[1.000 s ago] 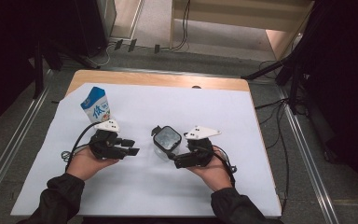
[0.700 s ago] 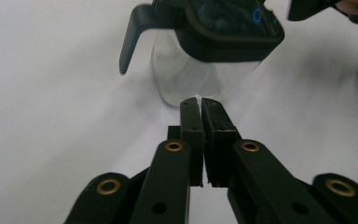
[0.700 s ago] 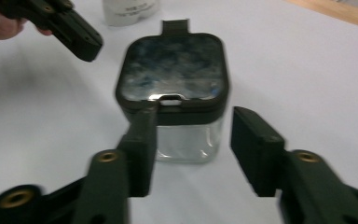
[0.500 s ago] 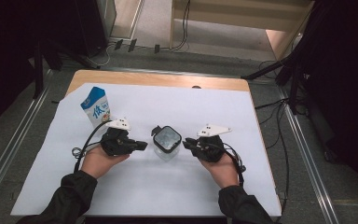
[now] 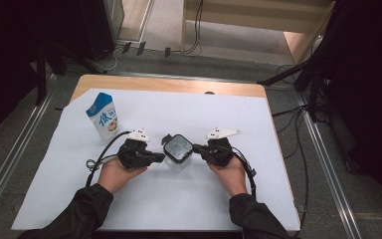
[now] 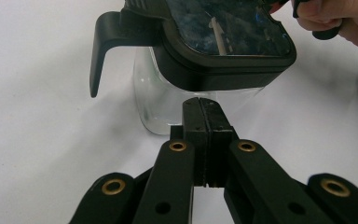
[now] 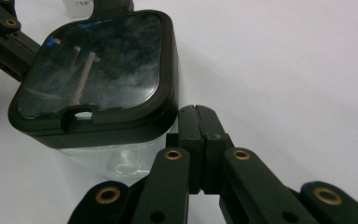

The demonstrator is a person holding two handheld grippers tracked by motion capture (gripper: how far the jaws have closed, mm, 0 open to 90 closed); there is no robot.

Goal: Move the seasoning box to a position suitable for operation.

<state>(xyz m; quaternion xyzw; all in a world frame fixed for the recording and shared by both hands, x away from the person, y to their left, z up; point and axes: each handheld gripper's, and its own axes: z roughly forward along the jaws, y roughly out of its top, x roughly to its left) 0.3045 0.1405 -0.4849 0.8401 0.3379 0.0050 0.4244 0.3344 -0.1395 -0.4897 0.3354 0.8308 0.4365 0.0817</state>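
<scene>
Both grippers are closed on nothing: the left gripper [image 5: 160, 158] and right gripper [image 5: 198, 148] flank the lidded clear container [image 5: 177, 150], tips at its walls. Judged step: bracing it; next, reopen to grasp.

A white sheet [image 5: 229, 114] covers the wooden table [image 5: 169, 84], bearing a clear container [image 5: 178, 149] and milk carton [image 5: 103, 115].

From above, my hands cover the rear of each tool. The print on the carton [image 5: 103, 115] near the bench's far left corner is too small to read. The container's [image 7: 98, 79] glossy lid hides its inside.
</scene>
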